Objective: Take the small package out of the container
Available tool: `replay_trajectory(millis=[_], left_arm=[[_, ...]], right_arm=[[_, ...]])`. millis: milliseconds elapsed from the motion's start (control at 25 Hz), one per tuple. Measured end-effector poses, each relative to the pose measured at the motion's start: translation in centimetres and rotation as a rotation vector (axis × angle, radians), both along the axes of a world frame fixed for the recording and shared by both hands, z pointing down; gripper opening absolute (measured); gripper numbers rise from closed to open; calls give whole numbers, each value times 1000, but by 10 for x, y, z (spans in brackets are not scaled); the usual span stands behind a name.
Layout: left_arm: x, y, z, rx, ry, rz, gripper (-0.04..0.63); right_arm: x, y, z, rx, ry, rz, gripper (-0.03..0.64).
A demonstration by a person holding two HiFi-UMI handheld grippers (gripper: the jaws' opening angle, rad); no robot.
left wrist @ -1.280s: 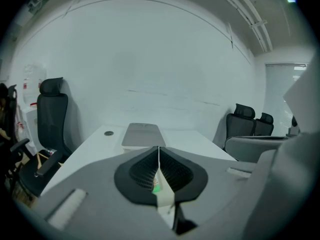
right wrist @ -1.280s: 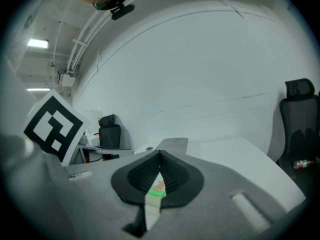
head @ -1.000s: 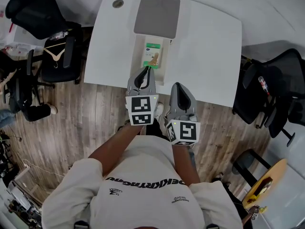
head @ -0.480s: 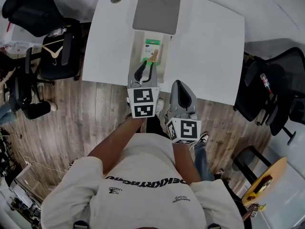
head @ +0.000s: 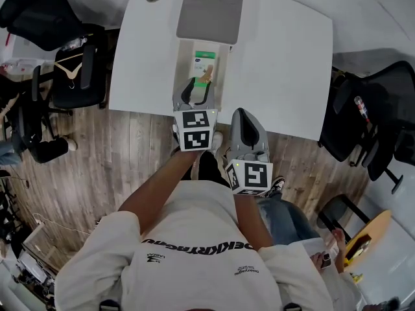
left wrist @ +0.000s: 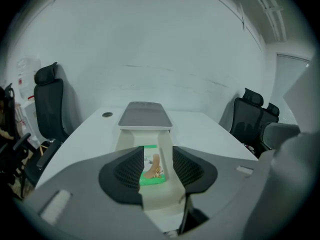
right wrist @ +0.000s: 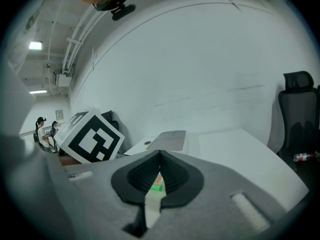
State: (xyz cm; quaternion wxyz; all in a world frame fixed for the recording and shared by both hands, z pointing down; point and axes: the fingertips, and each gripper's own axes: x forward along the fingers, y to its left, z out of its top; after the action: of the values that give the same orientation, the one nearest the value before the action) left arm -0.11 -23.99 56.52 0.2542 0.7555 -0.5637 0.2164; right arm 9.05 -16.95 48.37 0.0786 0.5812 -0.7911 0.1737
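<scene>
Fingers (left wrist: 127, 173) of left gripper (head: 198, 87), just opened, nothing gripped; right gripper (right wrist: 160, 156) clenched, empty. Approach step: next, lower over pkg (left wrist: 152, 165) in container (left wrist: 126, 139), pinch.

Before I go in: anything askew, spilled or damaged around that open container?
Nothing stands out. The cream rectangular container sits square on the white table, its grey lid lying flat behind it, and the green-and-white small package lies flat inside, looking intact. The left gripper, jaws just opening and gripping nothing, is lined up with it.
</scene>
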Motion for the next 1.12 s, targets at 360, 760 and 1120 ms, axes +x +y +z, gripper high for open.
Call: replay_trajectory(millis=[360, 760, 1120], left_arm=[[6, -9, 15, -48, -16, -3, 222], [6, -18, 37, -115, -42, -7, 299], [6, -29, 60, -188, -41, -34, 328]], right_arm=[[5, -2, 7, -14, -3, 6, 0], [5, -4, 11, -24, -4, 6, 0], [7, -6, 17, -38, -2, 12, 0]])
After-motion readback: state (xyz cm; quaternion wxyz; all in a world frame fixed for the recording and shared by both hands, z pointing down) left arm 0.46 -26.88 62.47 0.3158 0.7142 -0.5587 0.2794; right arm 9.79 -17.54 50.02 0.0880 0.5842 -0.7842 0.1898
